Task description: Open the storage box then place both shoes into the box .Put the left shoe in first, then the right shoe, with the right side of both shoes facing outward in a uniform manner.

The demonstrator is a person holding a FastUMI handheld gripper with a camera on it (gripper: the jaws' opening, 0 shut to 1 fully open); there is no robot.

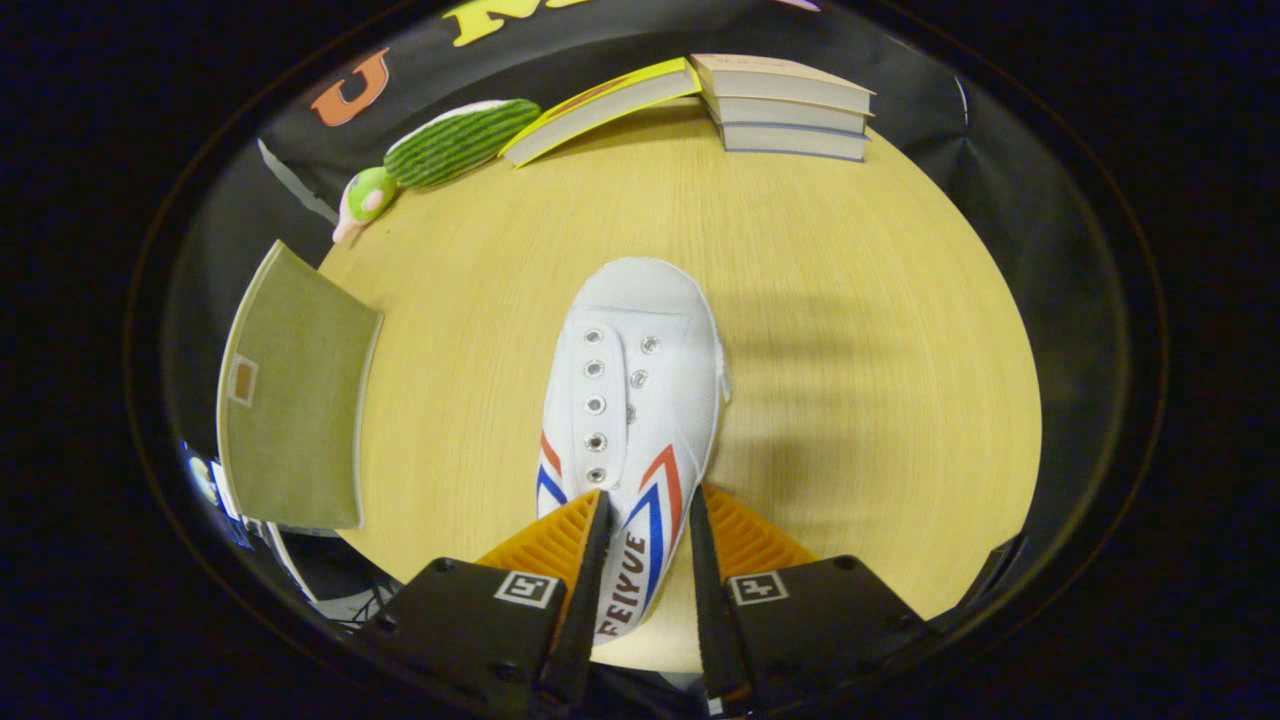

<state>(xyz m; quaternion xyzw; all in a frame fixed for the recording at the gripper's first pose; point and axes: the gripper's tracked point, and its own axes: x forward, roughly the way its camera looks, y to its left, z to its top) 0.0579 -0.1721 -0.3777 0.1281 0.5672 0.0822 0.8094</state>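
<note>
White shoe (632,400), red-blue chevron stripes

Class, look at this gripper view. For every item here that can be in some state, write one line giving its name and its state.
Gripper: fingers on either side of the shoe's heel end; whether both press on it cannot be told.
White shoe: sole down on the table, toe pointing away, unlaced.
Olive panel: angled up beside the table's edge.
Stacked books: closed, lying flat.
Yellow book: closed, leaning on the stack.
Green plush toy: lying on its side.
</note>
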